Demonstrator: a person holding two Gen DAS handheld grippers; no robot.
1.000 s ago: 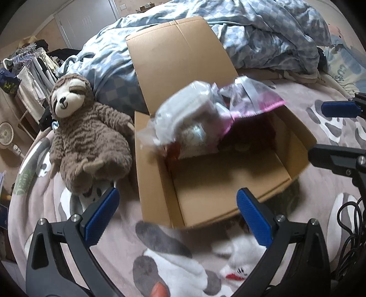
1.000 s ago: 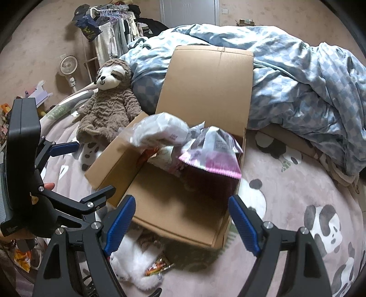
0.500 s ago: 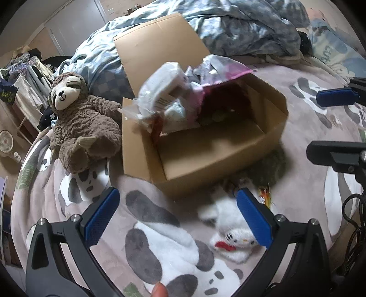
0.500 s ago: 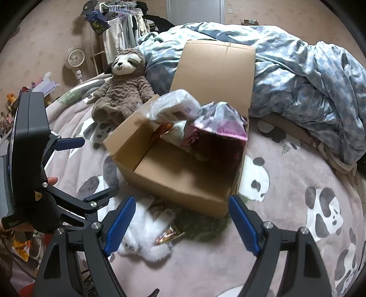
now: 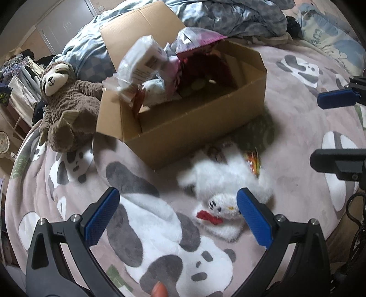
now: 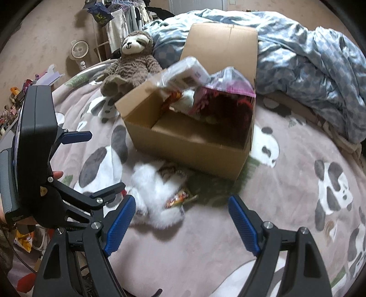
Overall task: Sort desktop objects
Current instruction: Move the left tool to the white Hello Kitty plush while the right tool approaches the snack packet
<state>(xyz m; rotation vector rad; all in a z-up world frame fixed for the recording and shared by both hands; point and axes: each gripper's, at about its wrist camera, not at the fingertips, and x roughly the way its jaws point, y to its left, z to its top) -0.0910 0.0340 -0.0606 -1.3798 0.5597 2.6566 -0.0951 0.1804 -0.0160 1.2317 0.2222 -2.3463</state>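
An open cardboard box [image 5: 194,128] [image 6: 189,146] stands on a panda-print blanket and holds plastic-wrapped packs [image 5: 141,64] [image 6: 189,73] and a pink bag [image 6: 228,91]. A white plush cat with a red bow [image 5: 224,196] [image 6: 157,189] lies in front of the box, beside a snack packet [image 5: 252,160] [image 6: 178,198]. My left gripper [image 5: 178,217] is open and empty, just short of the plush. My right gripper [image 6: 183,221] is open and empty, near the plush and packet.
A brown sloth plush [image 5: 64,102] [image 6: 132,59] sits left of the box. A rumpled blue checked duvet [image 6: 308,57] lies behind. A clothes rack [image 6: 119,18] and a small fan [image 6: 79,49] stand beyond the bed's left edge.
Both grippers have pulled back from the box toward me. The white plush cat and the snack packet have come into view in front of the box.
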